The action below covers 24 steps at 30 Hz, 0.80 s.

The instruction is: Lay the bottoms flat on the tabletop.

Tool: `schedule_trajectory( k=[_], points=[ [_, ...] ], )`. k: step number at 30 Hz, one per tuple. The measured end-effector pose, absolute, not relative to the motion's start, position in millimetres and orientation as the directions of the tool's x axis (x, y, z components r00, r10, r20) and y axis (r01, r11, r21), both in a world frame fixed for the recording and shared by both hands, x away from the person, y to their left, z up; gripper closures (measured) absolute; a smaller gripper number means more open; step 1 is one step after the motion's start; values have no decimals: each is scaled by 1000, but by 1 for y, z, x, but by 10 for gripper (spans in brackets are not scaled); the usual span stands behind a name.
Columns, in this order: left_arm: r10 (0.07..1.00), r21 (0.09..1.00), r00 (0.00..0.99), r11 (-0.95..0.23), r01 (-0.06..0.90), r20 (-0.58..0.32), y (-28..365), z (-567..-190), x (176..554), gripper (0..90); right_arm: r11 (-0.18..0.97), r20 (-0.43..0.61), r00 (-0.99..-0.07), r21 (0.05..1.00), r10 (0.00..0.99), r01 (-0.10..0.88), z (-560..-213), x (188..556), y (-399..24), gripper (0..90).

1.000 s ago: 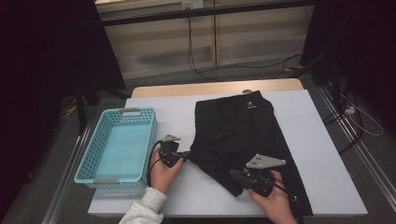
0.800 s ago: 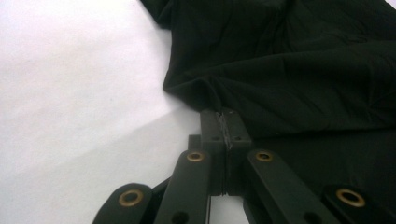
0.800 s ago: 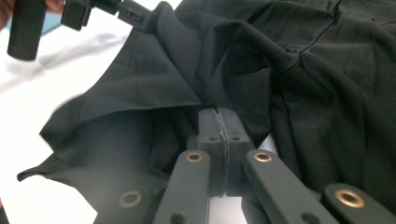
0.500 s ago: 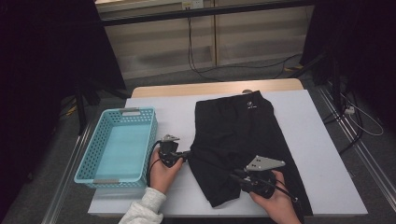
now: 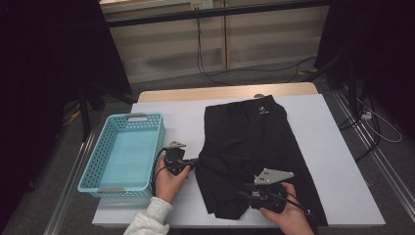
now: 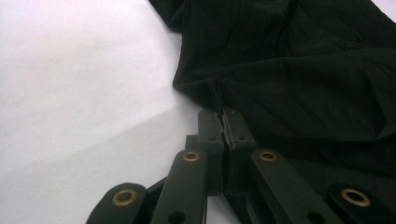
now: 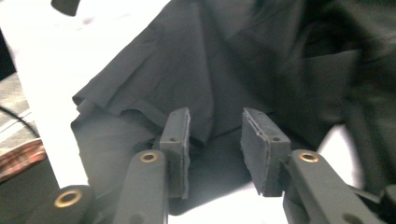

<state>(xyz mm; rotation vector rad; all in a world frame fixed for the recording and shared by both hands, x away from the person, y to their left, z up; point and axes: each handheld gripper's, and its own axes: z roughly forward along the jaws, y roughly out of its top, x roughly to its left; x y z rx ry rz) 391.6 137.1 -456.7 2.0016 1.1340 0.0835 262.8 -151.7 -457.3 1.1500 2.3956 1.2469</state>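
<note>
Your table (image 5: pixel 337 161) is white and broad, and the black shorts (image 5: pixel 249 147) lie flat across its middle, long axis running from the far edge toward you, waistband at the far end and the leg hems at your side. To the left, well apart from the cloth, stands the blue basket (image 5: pixel 93 166), empty, with a strip of bare table between it and the shorts (that strip is your room for any leftward carry).

Both grippers work the near half. Your left gripper (image 5: pixel 193 162) sits just beside the left edge of the shorts, pointing right into it — in the left gripper view its pads (image 6: pixel 236 130) are pressed together on a fold of the hem (image 6: pixel 205 91), so it is gripping the cloth. Your right gripper (image 5: pixel 247 191) lies over the near hem, pointing left; its jaws have just been opening, and in the right gripper view the pads (image 7: pixel 259 140) stand apart with cloth beneath but nothing pinched.

So the left hand owns the fabric. The near table edge is close under the hem — the far and right sides offer more open surface.
</note>
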Motion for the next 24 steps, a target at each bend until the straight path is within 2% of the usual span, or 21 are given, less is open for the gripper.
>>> schedule_trajectory(
  k=[6, 9, 11, 14, 15, 17, 20, 21, 23, 24],
  points=[
    [747, 682, 592, -264, 682, -303, 139, -455, 389, 827, 322, 143, -649, 777, 747, 542, -452, 261, -160, 580],
    [749, 678, 591, -267, 685, -301, 139, -456, 389, 794, 394, 81, -664, 749, 743, 532, -454, 261, -160, 572],
    [753, 677, 591, -275, 682, -289, 139, -457, 390, 725, 425, 67, -672, 728, 737, 539, -458, 260, -154, 557],
    [750, 675, 590, -272, 686, -298, 137, -458, 390, 677, 451, 43, -691, 727, 722, 517, -461, 260, -147, 533],
    [750, 672, 590, -272, 688, -299, 136, -458, 389, 658, 467, 22, -696, 726, 718, 505, -461, 259, -145, 547],
    [749, 676, 594, -277, 683, -294, 134, -458, 388, 625, 478, 19, -708, 725, 706, 496, -461, 259, -144, 644],
    [748, 676, 600, -288, 678, -283, 134, -457, 386, 568, 469, 31, -707, 728, 706, 500, -460, 259, -149, 842],
    [749, 677, 600, -289, 677, -280, 134, -457, 385, 536, 458, 45, -703, 729, 709, 508, -461, 259, -152, 881],
    [746, 674, 609, -305, 672, -269, 135, -456, 383, 480, 433, 75, -693, 731, 717, 527, -461, 259, -157, 890],
    [740, 669, 617, -318, 672, -268, 137, -455, 382, 480, 430, 80, -693, 733, 716, 528, -461, 258, -161, 893]
  ],
)
